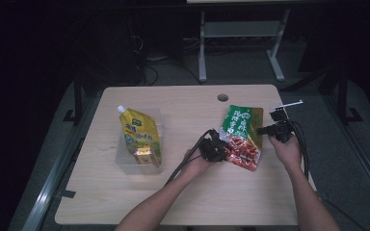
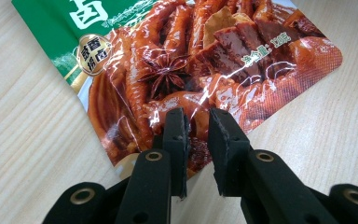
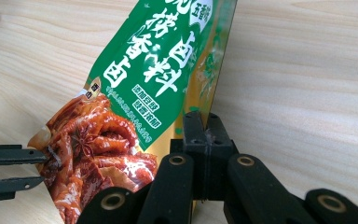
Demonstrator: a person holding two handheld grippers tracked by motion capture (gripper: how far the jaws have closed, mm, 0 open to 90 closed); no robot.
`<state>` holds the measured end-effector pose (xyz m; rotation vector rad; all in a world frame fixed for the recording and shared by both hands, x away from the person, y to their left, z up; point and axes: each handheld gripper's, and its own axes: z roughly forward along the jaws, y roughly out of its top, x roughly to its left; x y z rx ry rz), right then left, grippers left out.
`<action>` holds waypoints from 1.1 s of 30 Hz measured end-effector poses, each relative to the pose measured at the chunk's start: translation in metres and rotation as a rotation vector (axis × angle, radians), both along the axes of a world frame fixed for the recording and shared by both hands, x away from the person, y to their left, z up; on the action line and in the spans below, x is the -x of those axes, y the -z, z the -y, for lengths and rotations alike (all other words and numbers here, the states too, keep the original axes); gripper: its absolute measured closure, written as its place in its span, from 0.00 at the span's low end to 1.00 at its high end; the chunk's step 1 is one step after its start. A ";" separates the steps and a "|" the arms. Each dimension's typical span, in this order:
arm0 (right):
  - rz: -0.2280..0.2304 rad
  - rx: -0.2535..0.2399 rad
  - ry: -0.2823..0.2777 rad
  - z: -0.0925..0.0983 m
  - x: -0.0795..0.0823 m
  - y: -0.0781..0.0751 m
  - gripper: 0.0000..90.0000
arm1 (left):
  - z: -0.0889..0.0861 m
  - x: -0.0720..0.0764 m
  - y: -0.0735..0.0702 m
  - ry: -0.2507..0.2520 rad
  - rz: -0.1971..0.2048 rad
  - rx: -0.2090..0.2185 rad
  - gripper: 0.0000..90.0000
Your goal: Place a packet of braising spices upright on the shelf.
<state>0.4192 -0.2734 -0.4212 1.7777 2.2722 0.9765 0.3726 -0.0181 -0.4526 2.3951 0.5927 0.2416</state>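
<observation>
A green and red food packet (image 1: 241, 134) printed with braised meat sits right of the table's middle, its right side raised. My right gripper (image 1: 266, 130) is shut on that packet's gold right edge (image 3: 214, 93); in the right gripper view the jaws (image 3: 205, 119) pinch the edge tight. My left gripper (image 1: 220, 146) is at the packet's lower left corner. In the left gripper view its jaws (image 2: 198, 119) stand slightly apart, with the packet's (image 2: 191, 60) bottom edge in the gap and neither pad pressing. The left gripper (image 3: 39, 170) also appears at the right gripper view's left edge.
A clear plastic bin (image 1: 125, 163) at the table's left holds a yellow spouted pouch (image 1: 139, 132). A round cable hole (image 1: 222, 97) lies near the far edge. Bare wooden tabletop (image 1: 221, 202) stretches in front of both hands. A desk frame stands on the floor behind.
</observation>
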 end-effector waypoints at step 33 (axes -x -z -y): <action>0.199 -0.013 -0.157 -0.035 0.031 -0.070 1.00 | -0.030 0.027 -0.016 -0.009 0.017 0.078 0.72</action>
